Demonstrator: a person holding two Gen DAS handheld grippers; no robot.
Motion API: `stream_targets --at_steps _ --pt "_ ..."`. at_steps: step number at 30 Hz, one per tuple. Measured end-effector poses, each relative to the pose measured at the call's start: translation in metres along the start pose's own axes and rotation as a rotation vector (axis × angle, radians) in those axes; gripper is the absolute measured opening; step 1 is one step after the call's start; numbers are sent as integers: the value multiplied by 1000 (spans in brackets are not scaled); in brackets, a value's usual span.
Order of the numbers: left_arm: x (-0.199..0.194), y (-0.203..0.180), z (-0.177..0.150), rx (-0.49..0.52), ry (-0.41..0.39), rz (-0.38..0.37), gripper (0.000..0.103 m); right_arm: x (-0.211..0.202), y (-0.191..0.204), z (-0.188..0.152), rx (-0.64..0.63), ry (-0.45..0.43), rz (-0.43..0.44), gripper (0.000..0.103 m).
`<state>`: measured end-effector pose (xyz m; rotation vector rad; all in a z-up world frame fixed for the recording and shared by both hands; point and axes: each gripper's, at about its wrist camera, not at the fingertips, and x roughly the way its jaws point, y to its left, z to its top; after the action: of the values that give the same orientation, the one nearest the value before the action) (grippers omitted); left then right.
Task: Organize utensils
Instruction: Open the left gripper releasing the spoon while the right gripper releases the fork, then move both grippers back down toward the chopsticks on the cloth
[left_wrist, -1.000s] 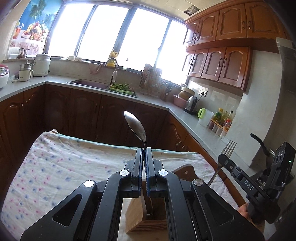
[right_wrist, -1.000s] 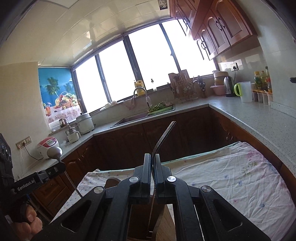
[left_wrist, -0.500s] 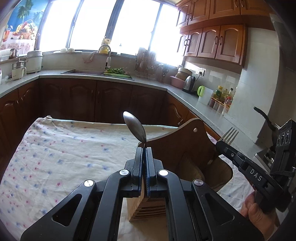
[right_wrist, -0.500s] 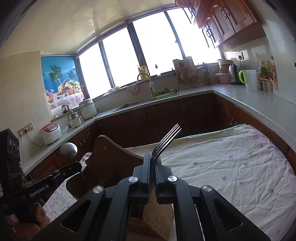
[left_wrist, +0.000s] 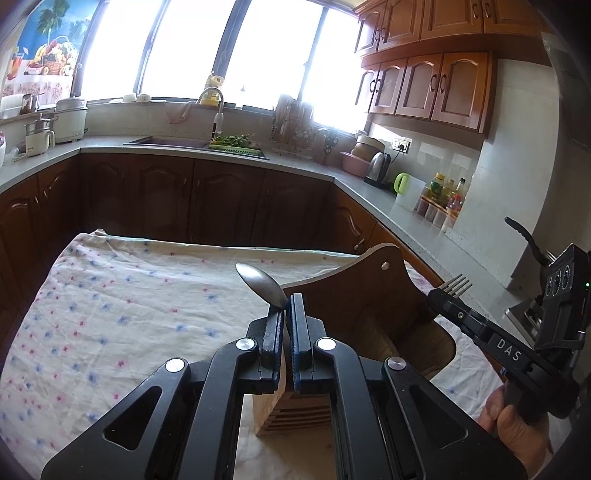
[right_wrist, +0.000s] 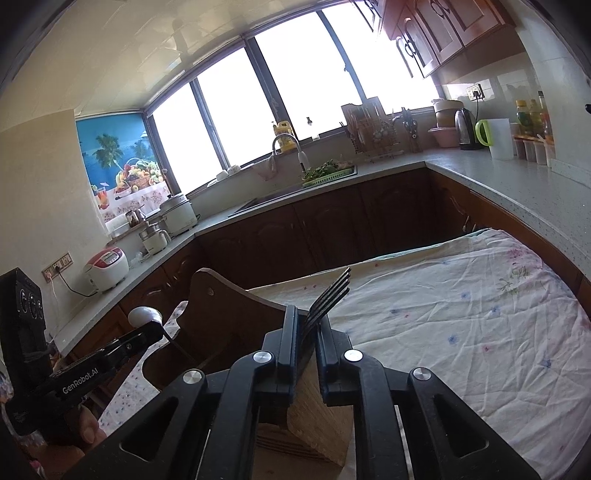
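My left gripper (left_wrist: 287, 306) is shut on a metal spoon (left_wrist: 263, 285), whose bowl sticks up and leans left above the fingertips. Its handle goes down out of sight toward the wooden utensil holder (left_wrist: 369, 299) just below. In the right wrist view my right gripper (right_wrist: 306, 317) has its jaws opening; a dark fork (right_wrist: 330, 295) stands loosely between them, tines up and tilted right, over the same holder (right_wrist: 229, 306). Each gripper shows in the other's view: the right gripper (left_wrist: 445, 300) with the fork tines (left_wrist: 458, 285), the left gripper (right_wrist: 149, 326) with the spoon bowl (right_wrist: 144, 315).
The holder stands on a table under a floral cloth (left_wrist: 129, 302), which stretches far to the right in the right wrist view (right_wrist: 461, 314). Dark kitchen cabinets and a grey counter (left_wrist: 424, 229) with kettle, bottles and sink ring the table. A person's hand (left_wrist: 513, 421) holds the right gripper.
Both grippers have sunk toward the wooden holder, which now fills more of each view. The right jaws have parted and the fork has tipped to the right. The left stays shut on the spoon.
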<state>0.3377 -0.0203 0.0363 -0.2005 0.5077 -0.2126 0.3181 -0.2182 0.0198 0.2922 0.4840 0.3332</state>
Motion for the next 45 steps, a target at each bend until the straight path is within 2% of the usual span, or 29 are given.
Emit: stream_targets --at_steps 1,3,4,5,6,8,10,12,13,14,16,17,25,32,38,40,43,45 --pt "0 0 0 1 1 3 4 -1 0 0 0 -2 -7 14" --pt "-1 2 -1 -2 6 9 8 -3 -1 0 4 -7 -17 27" --pt "-1 3 -2 -5 7 10 12 -4 -2 1 10 -10 -17 40" --pt "-2 4 -3 -10 6 14 17 -5 -3 1 14 -13 -16 43" --pt "-2 6 -3 -15 9 18 27 -5 -4 1 19 -11 -17 43" --pt "-3 8 -4 -28 12 23 39 -5 -8 1 37 -2 -9 43" --pt "-5 10 -7 -35 17 27 44 -6 -10 -1 55 6 -5 43" --pt "-9 12 -10 -45 28 30 58 -11 -13 -3 71 7 -4 45" --pt "-12 14 -11 -51 26 33 60 -14 -14 -4 83 7 -1 53" --pt "-16 15 -13 -58 25 36 64 -18 -15 -5 95 5 2 65" --pt "-25 18 -15 -72 28 43 74 -30 -18 -7 116 -12 9 79" --pt "-31 19 -18 -78 27 48 78 -38 -19 -8 122 -23 7 82" --pt "-82 20 -44 -102 36 48 85 -100 -13 -23 149 -49 32 97" --pt "-121 11 -70 -119 62 38 86 -138 -4 -53 138 57 23 99" --pt "-141 5 -95 -123 109 37 87 -157 -3 -87 143 183 -49 100" --pt "-145 4 -104 -121 128 43 87 -161 -2 -97 143 223 -86 102" --pt "-152 3 -116 -123 152 43 87 -168 -1 -108 126 274 -184 103" --pt "-155 2 -123 -125 165 44 87 -173 -1 -115 118 299 -203 103"
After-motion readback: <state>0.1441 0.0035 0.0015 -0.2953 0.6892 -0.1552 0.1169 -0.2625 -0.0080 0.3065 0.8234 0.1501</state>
